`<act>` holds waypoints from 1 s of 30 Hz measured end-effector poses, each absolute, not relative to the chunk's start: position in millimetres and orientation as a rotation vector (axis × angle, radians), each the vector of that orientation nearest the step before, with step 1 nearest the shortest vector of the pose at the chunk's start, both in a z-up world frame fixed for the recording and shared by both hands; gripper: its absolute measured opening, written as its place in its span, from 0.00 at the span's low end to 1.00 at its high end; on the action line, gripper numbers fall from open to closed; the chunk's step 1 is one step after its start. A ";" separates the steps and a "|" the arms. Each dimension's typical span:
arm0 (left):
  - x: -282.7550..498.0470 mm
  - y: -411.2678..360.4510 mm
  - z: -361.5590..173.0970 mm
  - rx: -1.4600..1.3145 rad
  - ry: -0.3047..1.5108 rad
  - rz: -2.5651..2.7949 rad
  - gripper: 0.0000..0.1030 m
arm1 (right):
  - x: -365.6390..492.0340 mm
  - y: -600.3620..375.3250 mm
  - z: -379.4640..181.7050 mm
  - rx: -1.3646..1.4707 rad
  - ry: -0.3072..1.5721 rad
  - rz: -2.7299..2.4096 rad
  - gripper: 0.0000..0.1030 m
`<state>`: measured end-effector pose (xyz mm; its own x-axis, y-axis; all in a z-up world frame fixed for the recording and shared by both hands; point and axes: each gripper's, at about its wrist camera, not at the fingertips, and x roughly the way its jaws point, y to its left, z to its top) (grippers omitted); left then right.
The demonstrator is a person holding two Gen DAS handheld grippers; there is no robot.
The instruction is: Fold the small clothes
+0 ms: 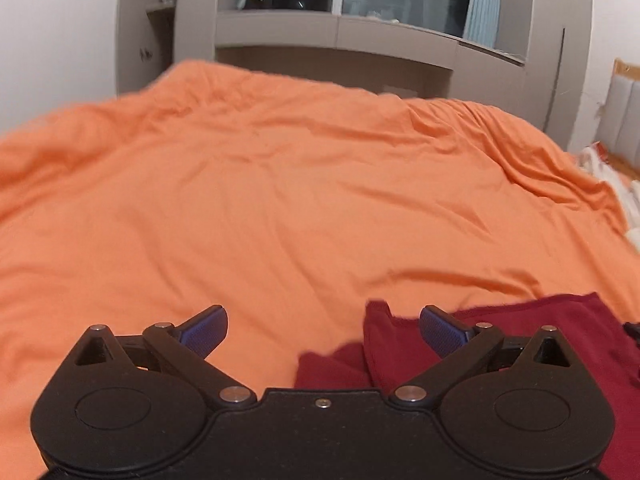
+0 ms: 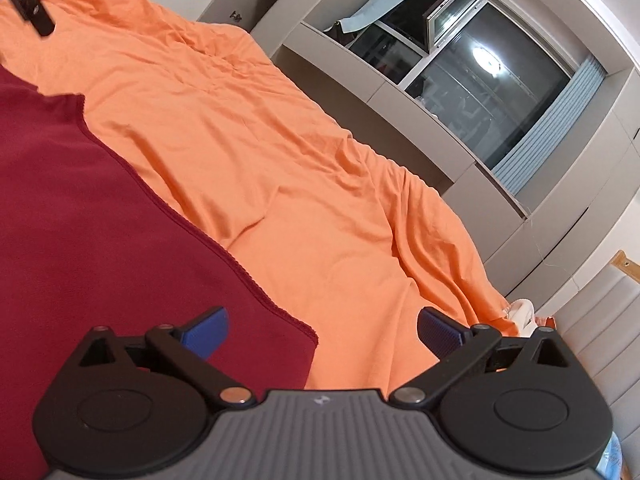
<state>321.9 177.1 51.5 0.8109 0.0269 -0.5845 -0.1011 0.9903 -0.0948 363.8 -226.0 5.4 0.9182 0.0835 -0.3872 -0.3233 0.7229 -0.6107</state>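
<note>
A dark red garment (image 1: 520, 336) lies on the orange bedsheet (image 1: 280, 200), at the lower right of the left wrist view, with a folded corner sticking up near the right finger. My left gripper (image 1: 323, 330) is open just above its left edge, with nothing between the blue pads (image 1: 206, 330). In the right wrist view the same red garment (image 2: 100, 220) fills the left side, its hemmed edge running diagonally across the orange bedsheet (image 2: 300, 180). My right gripper (image 2: 323, 330) is open over the garment's lower corner and holds nothing. Part of the left gripper's black body (image 2: 32, 4) shows at the top left.
Grey built-in cabinets (image 1: 360, 40) and a dark window (image 2: 480, 88) with pale blue curtains stand beyond the bed. A padded headboard (image 1: 628, 112) and white patterned bedding (image 1: 616, 184) lie at the right. The wide orange sheet stretches wrinkled ahead of both grippers.
</note>
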 end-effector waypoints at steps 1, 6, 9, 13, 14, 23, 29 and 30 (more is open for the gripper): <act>321.1 180.7 47.1 -0.143 0.637 0.048 0.99 | 359.5 -225.5 7.8 -0.721 0.346 0.236 1.00; 318.9 196.8 18.0 -0.277 0.746 -0.074 0.99 | 334.8 -224.0 22.4 -0.664 0.324 0.281 1.00; 315.4 203.3 5.7 -0.345 0.788 -0.124 0.99 | 319.4 -220.7 29.7 -0.643 0.306 0.311 1.00; 304.3 206.5 7.0 -0.422 0.762 -0.204 0.99 | 302.6 -215.9 30.0 -0.645 0.303 0.341 1.00; 301.9 206.2 8.9 -0.443 0.757 -0.234 0.99 | 299.1 -214.9 29.0 -0.645 0.307 0.346 1.00; 272.2 195.9 34.0 -0.564 0.696 -0.429 0.99 | 271.6 -209.3 24.6 -0.631 0.323 0.388 1.00; 256.0 182.3 40.0 -0.536 0.680 -0.491 0.99 | 264.6 -206.6 24.0 -0.614 0.337 0.396 1.00; 254.4 181.0 40.3 -0.533 0.679 -0.494 0.99 | 263.8 -205.9 23.8 -0.613 0.338 0.396 1.00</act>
